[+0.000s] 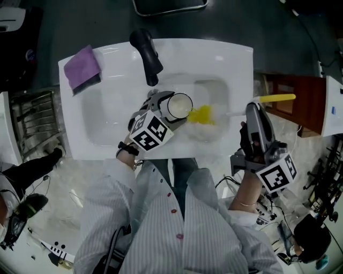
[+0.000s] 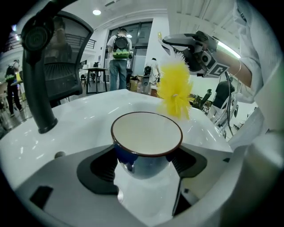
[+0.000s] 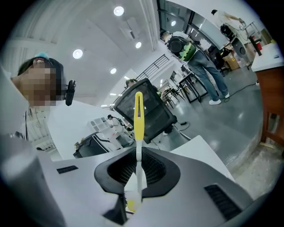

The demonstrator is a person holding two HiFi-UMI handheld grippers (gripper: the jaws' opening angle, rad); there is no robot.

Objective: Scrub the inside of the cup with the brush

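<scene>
Over the sink [image 1: 107, 128], the left tongs [image 2: 146, 165] clamp the cup [image 1: 178, 105], mouth tipped rightward, while the right tongs [image 3: 137, 170] pinch the brush [image 1: 202, 115], which lies crosswise, bristles just beside the rim.

Pretty big open workshop: round recessed ceiling lights [image 3: 118, 10], shiny grey floor [image 3: 235, 128], a black mesh office chair [image 3: 155, 113], and a person with a green backpack [image 2: 119, 53] by a dark table [image 2: 96, 70].
</scene>
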